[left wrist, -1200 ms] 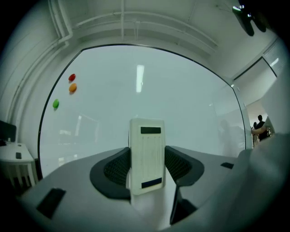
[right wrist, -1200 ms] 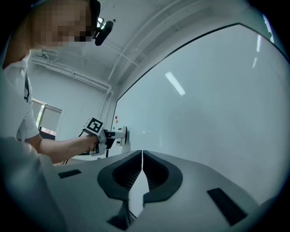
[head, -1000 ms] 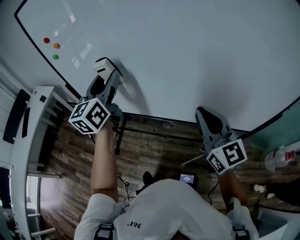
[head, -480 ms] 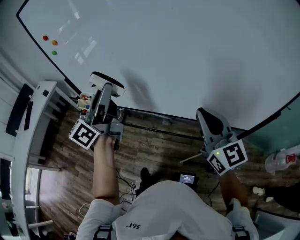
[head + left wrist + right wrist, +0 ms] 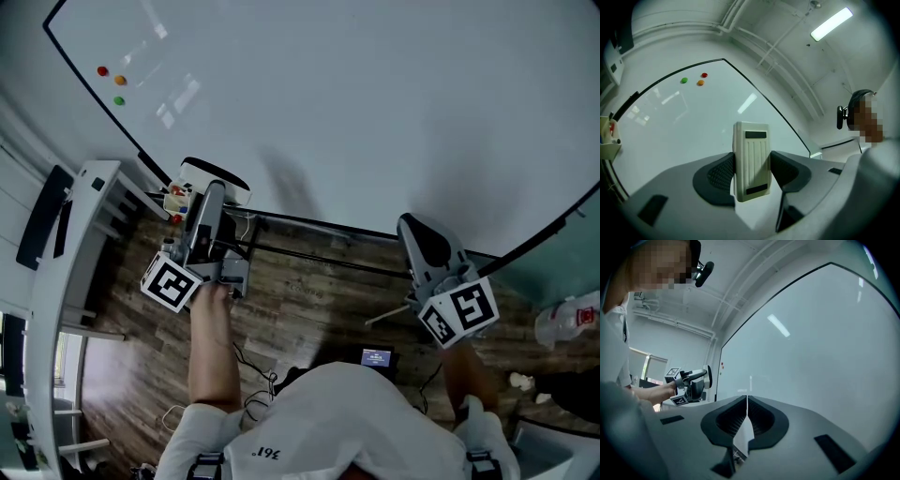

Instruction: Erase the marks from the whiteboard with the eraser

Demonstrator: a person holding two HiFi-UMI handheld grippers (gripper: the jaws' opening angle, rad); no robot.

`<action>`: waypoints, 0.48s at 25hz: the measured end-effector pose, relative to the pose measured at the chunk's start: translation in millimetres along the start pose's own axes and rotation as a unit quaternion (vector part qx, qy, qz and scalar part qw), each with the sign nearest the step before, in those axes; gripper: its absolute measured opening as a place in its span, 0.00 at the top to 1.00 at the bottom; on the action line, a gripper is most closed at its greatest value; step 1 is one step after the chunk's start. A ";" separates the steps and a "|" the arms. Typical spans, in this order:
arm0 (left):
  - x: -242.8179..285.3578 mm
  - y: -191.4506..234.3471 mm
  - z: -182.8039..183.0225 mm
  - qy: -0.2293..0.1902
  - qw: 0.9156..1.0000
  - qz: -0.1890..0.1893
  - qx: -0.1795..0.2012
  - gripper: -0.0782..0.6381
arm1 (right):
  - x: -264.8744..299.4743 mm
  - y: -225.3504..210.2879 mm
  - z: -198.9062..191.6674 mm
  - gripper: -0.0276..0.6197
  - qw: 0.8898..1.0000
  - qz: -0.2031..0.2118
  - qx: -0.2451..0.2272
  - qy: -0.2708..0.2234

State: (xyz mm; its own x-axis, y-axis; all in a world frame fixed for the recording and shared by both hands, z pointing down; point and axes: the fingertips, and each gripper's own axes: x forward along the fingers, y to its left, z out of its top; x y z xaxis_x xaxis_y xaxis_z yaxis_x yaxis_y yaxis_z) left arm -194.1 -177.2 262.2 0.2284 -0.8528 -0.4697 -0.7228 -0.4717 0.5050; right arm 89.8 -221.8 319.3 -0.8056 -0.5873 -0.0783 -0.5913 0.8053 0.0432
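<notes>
My left gripper [image 5: 214, 190] is shut on a cream ribbed eraser [image 5: 210, 171], held near the lower left edge of the whiteboard [image 5: 375, 103]. In the left gripper view the eraser [image 5: 751, 154] stands upright between the two dark pads of that gripper [image 5: 751, 169], a little off the whiteboard [image 5: 693, 122]. The board looks blank apart from three round magnets: red [image 5: 103, 70], orange [image 5: 125, 80] and green [image 5: 119, 100]. My right gripper [image 5: 419, 236] hangs low at the board's bottom edge. Its pads meet with nothing between them in the right gripper view [image 5: 747, 414].
A small holder with markers [image 5: 177, 195] hangs at the board's lower left corner, right beside the eraser. A white stand [image 5: 70, 244] is at the left. Below lie a wooden floor [image 5: 309, 300] with cables and a small lit screen [image 5: 375, 357].
My left gripper has dropped from the board face to its lower edge with the eraser and turned over. The right gripper has barely moved.
</notes>
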 end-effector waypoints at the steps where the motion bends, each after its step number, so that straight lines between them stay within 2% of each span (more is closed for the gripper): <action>1: -4.6 0.1 3.8 0.000 1.000 -0.003 0.003 0.55 | 0.9 4.2 1.2 0.92 1.000 -0.003 -0.001 -0.001; 12: -80.0 -5.0 26.5 0.028 0.999 -0.036 -0.002 0.55 | -1.0 67.5 -5.8 0.92 0.999 -0.044 0.011 0.008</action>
State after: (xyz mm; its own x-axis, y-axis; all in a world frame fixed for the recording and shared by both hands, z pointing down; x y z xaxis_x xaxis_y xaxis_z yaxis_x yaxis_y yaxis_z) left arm -226.1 -100.7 278.1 0.3157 -0.8283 -0.4629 -0.7003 -0.5326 0.4754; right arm 50.4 -167.4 328.1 -0.7506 -0.6575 -0.0648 -0.6596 0.7515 0.0144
